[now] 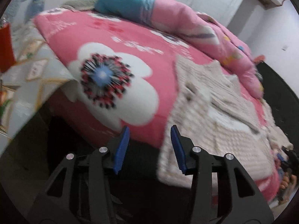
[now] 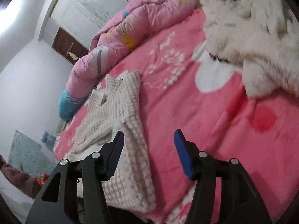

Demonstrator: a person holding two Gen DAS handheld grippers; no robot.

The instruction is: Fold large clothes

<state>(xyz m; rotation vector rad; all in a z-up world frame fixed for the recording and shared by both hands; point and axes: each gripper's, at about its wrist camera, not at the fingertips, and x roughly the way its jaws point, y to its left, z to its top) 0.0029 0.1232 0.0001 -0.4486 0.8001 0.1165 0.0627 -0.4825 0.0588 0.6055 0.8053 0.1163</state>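
Pink bed (image 2: 186, 93) under both your grippers, beige knit garment (image 2: 115, 104) lying on it.

Rolled pink quilt (image 2: 115, 43) lines the far side; fluffy white garment (image 2: 252, 43) sits well apart. Your left gripper (image 1: 149, 147) and right gripper (image 2: 149, 153) hover with jaws apart, gripping nothing.

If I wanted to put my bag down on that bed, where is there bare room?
The pink bedspread is bare between the beige knit sweater and the white fluffy garment. It is also bare around the big flower print. The rolled pink quilt crowds the far edge.
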